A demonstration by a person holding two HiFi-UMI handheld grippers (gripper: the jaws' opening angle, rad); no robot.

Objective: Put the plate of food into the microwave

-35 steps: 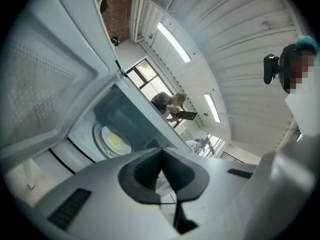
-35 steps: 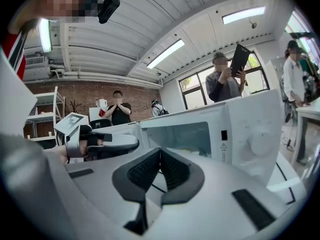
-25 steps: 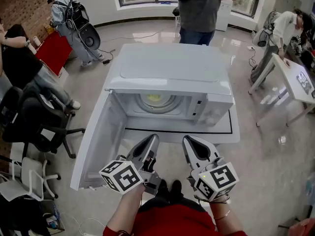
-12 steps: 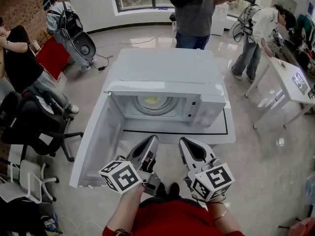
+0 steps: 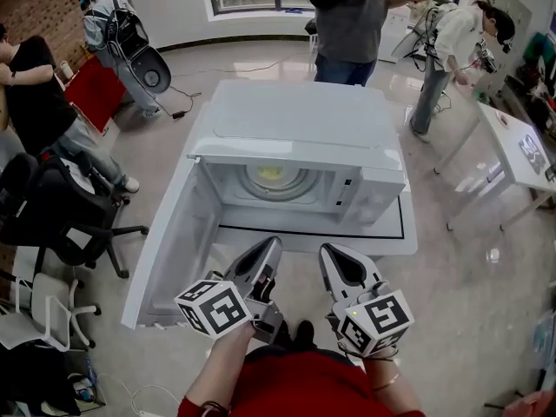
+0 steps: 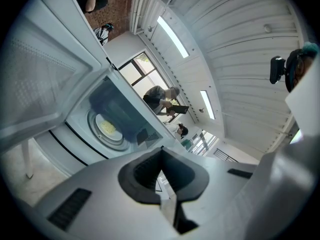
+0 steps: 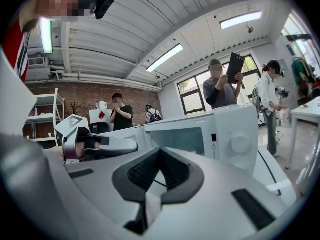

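Observation:
The white microwave [image 5: 295,129] stands on a low white table [image 5: 408,233], its door [image 5: 169,250] swung wide open to the left. Inside, the plate of yellow food [image 5: 272,175] rests on the turntable, and it shows again in the left gripper view as the plate [image 6: 107,128]. My left gripper [image 5: 269,247] and right gripper [image 5: 330,252] hang side by side just in front of the table's near edge, both shut and holding nothing. They point at the open cavity and touch neither the microwave nor its door. The right gripper view shows the control panel [image 7: 235,139].
A person in grey [image 5: 352,16] stands behind the microwave with a tablet. Another in white [image 5: 452,42] bends over a white side table [image 5: 521,146] at the right. Black office chairs [image 5: 61,215] and seated people [image 5: 35,94] are at the left.
Both grippers stay where they were, shut. The person in white at the back right has walked left, away from the side table.

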